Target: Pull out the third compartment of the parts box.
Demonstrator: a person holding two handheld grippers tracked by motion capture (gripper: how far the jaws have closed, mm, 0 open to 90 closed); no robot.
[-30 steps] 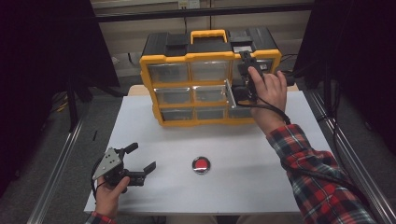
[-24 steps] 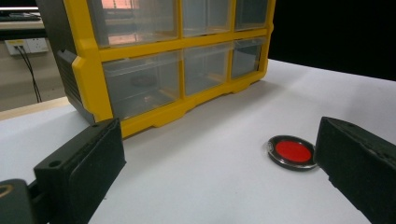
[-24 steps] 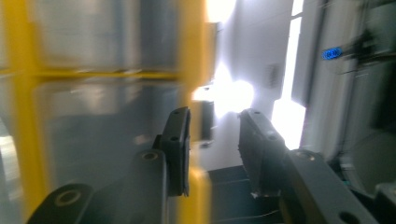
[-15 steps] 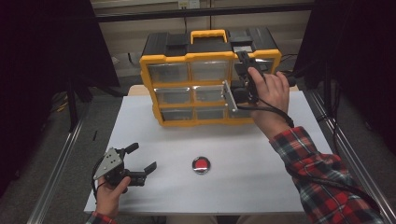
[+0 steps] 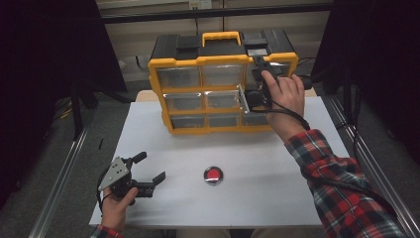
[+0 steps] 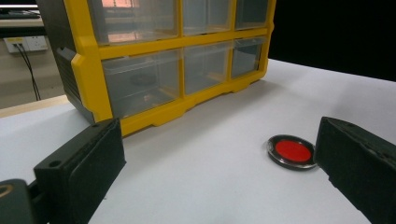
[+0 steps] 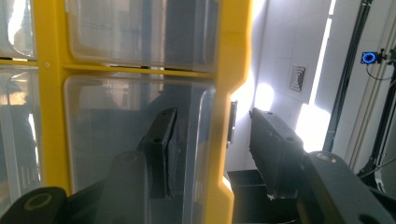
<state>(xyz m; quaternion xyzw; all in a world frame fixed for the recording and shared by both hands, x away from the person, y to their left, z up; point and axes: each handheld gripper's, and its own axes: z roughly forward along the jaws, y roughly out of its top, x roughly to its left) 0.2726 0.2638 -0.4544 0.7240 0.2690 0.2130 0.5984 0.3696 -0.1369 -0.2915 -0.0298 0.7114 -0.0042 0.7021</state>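
Probably a lab or workshop, dim, aluminium frame rails (image 5: pixel 64 168), yellow parts organiser (image 5: pixel 218 89), white table (image 5: pixel 277 163)

A white table (image 5: pixel 297 193) stands in a dim room, lit from above so that its top is the brightest surface. Metal rails (image 5: pixel 62 183) run along both long sides of the table, over a grey floor (image 5: pixel 29 208). Black curtains (image 5: pixel 44 54) hang to the left and right of the table. Behind the table a pale panelled wall (image 5: pixel 148 20) carries a dark horizontal bar, and a white socket strip (image 6: pixel 25 43) sits on it with a black cable hanging down.
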